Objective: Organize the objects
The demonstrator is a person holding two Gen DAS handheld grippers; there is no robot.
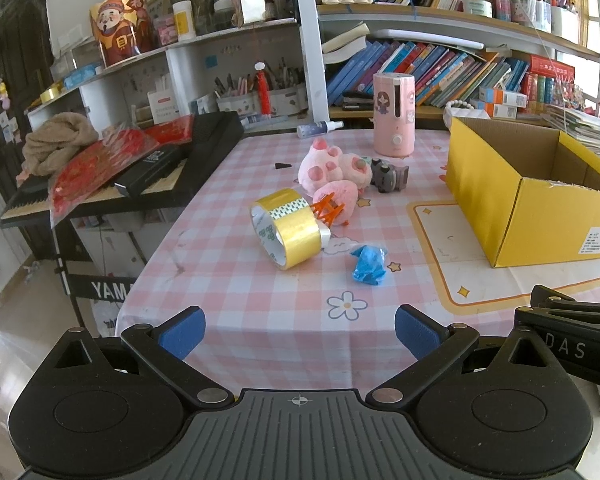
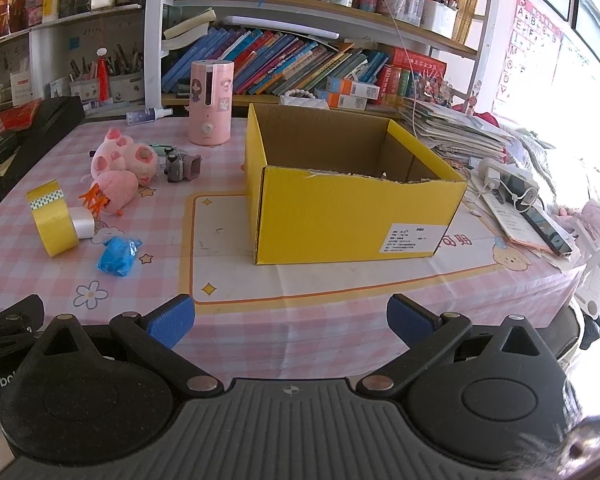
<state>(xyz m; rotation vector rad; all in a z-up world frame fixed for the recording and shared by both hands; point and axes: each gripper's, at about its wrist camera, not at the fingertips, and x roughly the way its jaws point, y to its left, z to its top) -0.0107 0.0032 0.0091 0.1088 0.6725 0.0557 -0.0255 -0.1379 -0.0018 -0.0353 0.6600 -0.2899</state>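
My cardboard box (image 2: 356,216) is the anchor here, sitting open on the table (image 2: 284,332), right of everything loose. Left of the box, closest to it, stands the small toy camera (image 2: 182,167), and touching that on its far left the plush paw toy (image 2: 118,160). Behind the box's left corner stands the humidifier (image 2: 211,102), and further left of that a spray bottle (image 2: 148,115) lies on its side. Nearer me, well left of the box, the wide tape roll (image 2: 52,220) lies on its side with a smaller roll (image 2: 82,222) touching it. The crumpled bag (image 2: 118,256) lies between that tape and the box, nearest me. Books (image 2: 456,130) pile up behind the box's right corner.
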